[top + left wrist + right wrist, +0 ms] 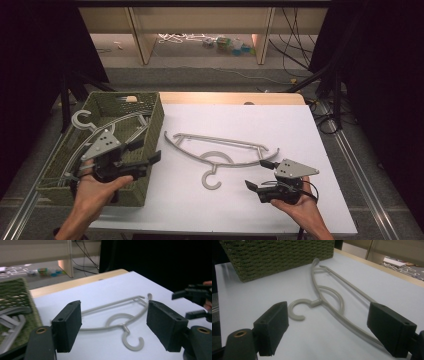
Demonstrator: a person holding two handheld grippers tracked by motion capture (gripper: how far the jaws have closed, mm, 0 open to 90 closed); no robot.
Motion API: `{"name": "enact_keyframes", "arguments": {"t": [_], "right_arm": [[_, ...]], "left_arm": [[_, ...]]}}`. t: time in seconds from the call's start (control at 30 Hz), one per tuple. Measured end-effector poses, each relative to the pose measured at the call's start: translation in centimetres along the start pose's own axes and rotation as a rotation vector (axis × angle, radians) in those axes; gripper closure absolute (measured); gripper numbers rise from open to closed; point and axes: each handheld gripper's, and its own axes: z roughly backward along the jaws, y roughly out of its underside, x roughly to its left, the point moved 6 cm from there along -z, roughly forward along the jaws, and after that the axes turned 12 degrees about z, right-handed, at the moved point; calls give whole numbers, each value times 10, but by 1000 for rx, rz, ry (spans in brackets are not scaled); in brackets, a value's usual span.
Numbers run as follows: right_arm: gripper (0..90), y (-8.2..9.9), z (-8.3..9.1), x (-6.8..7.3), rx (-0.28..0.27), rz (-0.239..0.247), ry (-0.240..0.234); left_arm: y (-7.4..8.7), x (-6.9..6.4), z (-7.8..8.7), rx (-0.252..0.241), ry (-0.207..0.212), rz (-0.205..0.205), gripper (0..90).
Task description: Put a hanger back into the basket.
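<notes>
High view: the bench [300,130] carried a green woven basket [155,120] at its left edge, with grey hangers inside. Just right of the basket one grey hanger [220,150] lay flat, hook toward the person. The left gripper [145,157] hung over the basket's near right corner, jaws wide and empty. The right gripper [257,175] sat well right of the basket, jaws spread, holding nothing. Judged step: reaching for the loose hanger; next, closing on its thin bar.
</notes>
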Motion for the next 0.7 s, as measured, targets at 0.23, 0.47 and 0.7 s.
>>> {"name": "enact_keyframes", "arguments": {"t": [0.23,0.47,0.7], "right_arm": [[182,0,1,0,-1,-5,-2],[183,1,1,0,5,-2,-5],[182,2,0,1,11,-2,-8]], "left_arm": [[25,-13,-18,51,-6,-23,283],[37,-30,-26,41,0,-56,292],[53,-36,-42,56,28,-50,290]]}}
